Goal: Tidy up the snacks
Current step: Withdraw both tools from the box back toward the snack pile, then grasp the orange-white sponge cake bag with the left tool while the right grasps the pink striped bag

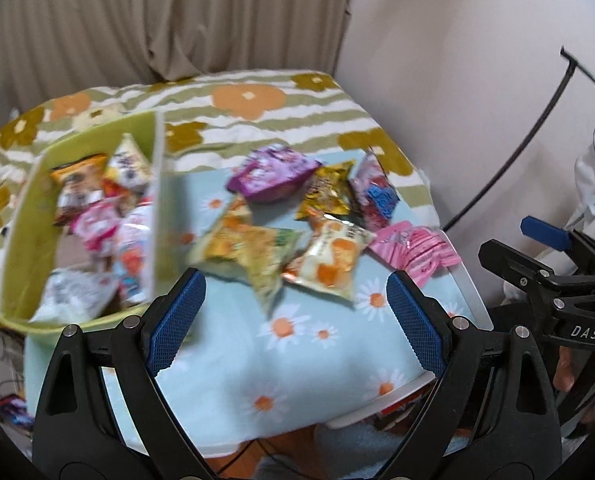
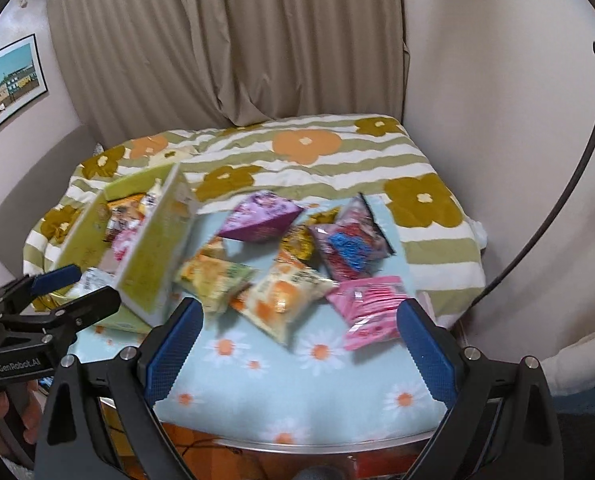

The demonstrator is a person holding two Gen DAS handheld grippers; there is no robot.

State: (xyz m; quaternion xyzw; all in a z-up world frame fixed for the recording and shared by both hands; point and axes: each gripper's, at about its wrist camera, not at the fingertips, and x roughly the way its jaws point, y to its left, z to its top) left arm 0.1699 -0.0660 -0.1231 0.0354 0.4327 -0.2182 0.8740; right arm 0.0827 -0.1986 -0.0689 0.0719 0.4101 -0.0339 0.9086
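Already stowed: several crinkly foil snack packets, orange, pink and white among them, lie inside the open green fabric storage box (image 1: 29, 216) at the left end of the worktop
Left to stow: six loose packets lie in a close cluster on the pale blue daisy-print cloth (image 1: 297, 364) over the worktop, just right of the box
Loose packets: a purple pillow-shaped bag (image 1: 271, 176), a gold foil bag (image 1: 329, 194), a clear bag with red and blue print (image 1: 373, 196), a yellow-green chip bag (image 1: 249, 254), a white and orange bag (image 1: 331, 258) and a flat pink striped packet (image 1: 413, 250)
Progress: by my reckoning roughly half done, with the box part filled and the cluster untouched
Left hand-held gripper (image 1: 295, 316): blue-padded jaws spread wide, nothing between them, above the cloth near the yellow-green bag
Right hand-held gripper (image 2: 301, 336): jaws likewise spread and empty, hovering over the near edge of the cluster
Hard to make out: both views are smeared by motion, so packet lettering is unreadable and the count inside the box is uncertain
Hidden: the box's floor and far corner are covered by packets and its near wall; the gold bag is partly under its neighbours
Cut off: the worktop's near edge, and what lies beneath it, is masked by the gripper frames
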